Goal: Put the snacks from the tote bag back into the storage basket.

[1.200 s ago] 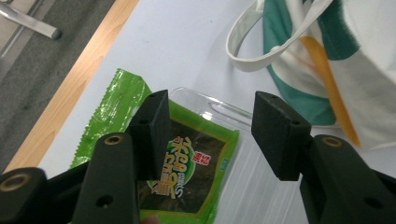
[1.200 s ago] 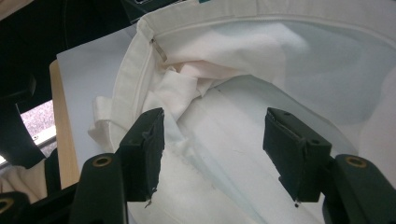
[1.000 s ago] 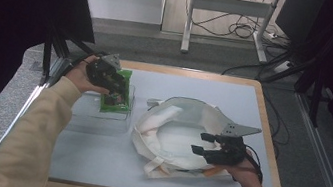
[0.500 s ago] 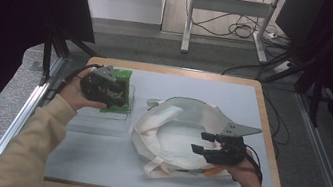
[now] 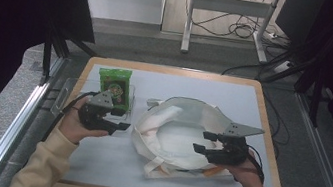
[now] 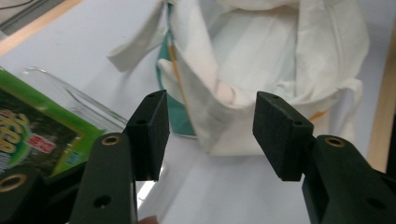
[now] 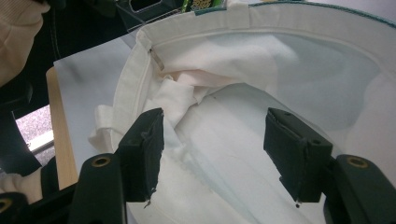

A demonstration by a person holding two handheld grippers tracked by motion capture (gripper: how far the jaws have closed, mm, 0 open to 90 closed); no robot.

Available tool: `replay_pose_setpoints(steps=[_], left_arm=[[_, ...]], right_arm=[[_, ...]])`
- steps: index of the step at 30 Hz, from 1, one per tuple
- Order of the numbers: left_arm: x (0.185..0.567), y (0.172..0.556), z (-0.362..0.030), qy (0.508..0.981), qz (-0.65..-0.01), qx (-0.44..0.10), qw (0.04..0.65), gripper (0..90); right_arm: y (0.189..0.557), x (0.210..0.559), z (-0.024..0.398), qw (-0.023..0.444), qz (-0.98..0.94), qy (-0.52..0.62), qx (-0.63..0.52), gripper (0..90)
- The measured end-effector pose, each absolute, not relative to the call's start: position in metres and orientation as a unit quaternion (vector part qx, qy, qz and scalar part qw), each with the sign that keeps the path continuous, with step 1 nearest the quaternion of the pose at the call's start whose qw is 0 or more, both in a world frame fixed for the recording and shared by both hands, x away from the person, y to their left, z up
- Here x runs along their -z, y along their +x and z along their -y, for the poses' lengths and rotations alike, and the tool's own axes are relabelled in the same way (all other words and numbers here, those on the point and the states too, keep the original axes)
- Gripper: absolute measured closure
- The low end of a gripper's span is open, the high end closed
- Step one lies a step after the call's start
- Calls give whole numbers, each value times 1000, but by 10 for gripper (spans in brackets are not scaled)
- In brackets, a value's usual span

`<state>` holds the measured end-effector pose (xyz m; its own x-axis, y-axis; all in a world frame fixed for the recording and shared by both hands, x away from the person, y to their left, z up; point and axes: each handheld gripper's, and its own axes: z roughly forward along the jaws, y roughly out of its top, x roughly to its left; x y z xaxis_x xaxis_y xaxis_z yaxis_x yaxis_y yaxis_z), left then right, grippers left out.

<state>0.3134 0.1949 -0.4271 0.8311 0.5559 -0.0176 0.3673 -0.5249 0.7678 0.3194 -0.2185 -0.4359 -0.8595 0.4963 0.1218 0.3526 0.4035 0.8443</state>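
We judged that our empty, parted left gripper (image 5: 121,126) might snag the bag (image 5: 177,125) mid-table, leaving the green packet (image 5: 114,85) near the left edge, our right gripper (image 5: 203,142) open over the bag's mouth.

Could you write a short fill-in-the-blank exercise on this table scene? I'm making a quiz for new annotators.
1. The snack packet in the clear tray is ____ in colour.
2. The right gripper hovers over the open mouth of the white cloth ____.
3. The jaws of the left gripper are ____, with nothing between them.

Missing words: green; bag; open
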Motion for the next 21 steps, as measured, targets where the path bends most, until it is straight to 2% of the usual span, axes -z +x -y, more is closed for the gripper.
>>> replay_pose_setpoints(steps=[9,21], left_arm=[[442,295,-183,865,-266,-103,412,459],[442,293,-183,863,-267,-107,414,452]], right_arm=[[319,437,217,77,-837,252,-479,374],[321,437,224,81,-832,260,-483,373]])
